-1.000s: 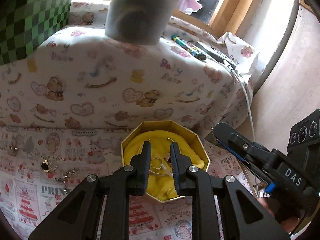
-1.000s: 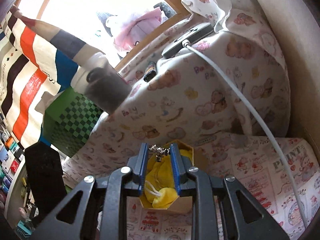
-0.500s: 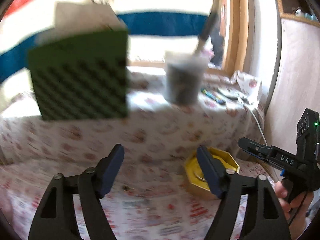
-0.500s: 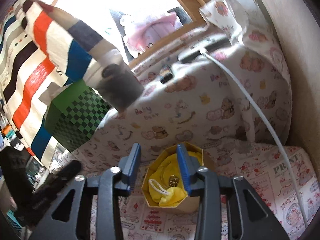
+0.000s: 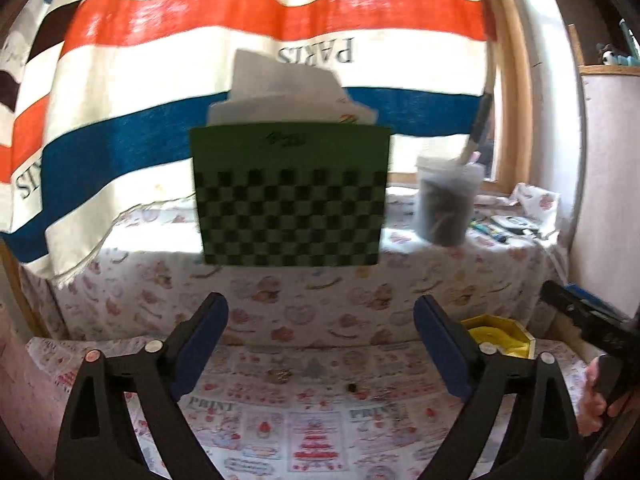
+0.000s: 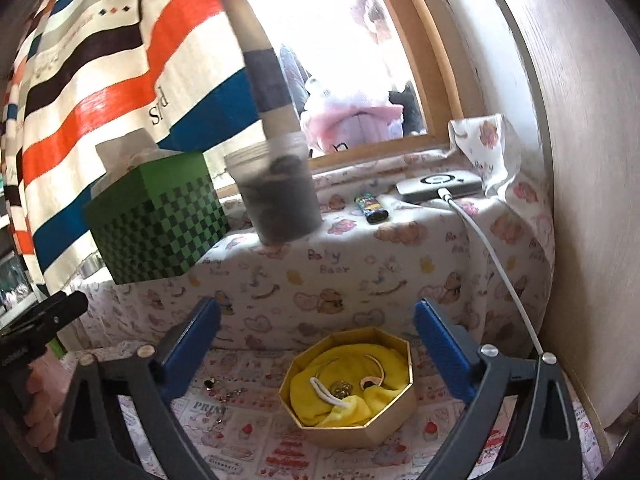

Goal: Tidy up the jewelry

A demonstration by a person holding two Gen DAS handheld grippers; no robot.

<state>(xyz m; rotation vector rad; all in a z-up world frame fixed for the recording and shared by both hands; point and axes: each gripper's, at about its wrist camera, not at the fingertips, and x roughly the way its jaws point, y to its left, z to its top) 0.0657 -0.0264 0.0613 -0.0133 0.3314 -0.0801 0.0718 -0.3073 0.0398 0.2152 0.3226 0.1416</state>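
**Operator:** Report the state of both tongs.

**Inspector:** The left tongs (image 5: 320, 344) are spread wide with nothing between the blue pads. The right tongs (image 6: 316, 344) are likewise spread wide and hold nothing.

**Operator:** Locate the jewelry box.

**Inspector:** The gold octagonal box (image 6: 352, 424) sits on the printed tabletop cover (image 6: 248, 440), below and between the right tongs' fingers, lid off. It is lined with a yellow cloth (image 6: 320, 396). On the cloth lie a thin bangle (image 6: 376, 364), a small gold piece (image 6: 342, 389) and a white drawstring (image 6: 322, 390). In the left wrist view the same box (image 5: 516, 344) appears at the right, partly behind the right-hand finger (image 5: 440, 352).

**Operator:** Locate the loose jewelry.

**Inspector:** Small pieces (image 6: 224, 390) lie scattered on the cover to the left of the box, apart from it. The left wrist view shows a small cluster (image 5: 280, 376) and a dark piece (image 5: 352, 388) on the cover between the fingers; detail is too blurred to identify.

**Operator:** Surroundings?

**Inspector:** A raised ledge behind carries a green checkered box (image 6: 156, 224), a plastic cup (image 6: 280, 196), a lighter (image 6: 372, 206) and a flat device (image 6: 440, 184) with a white cable (image 6: 500, 268) running down. A striped cloth (image 5: 240, 40) hangs behind.
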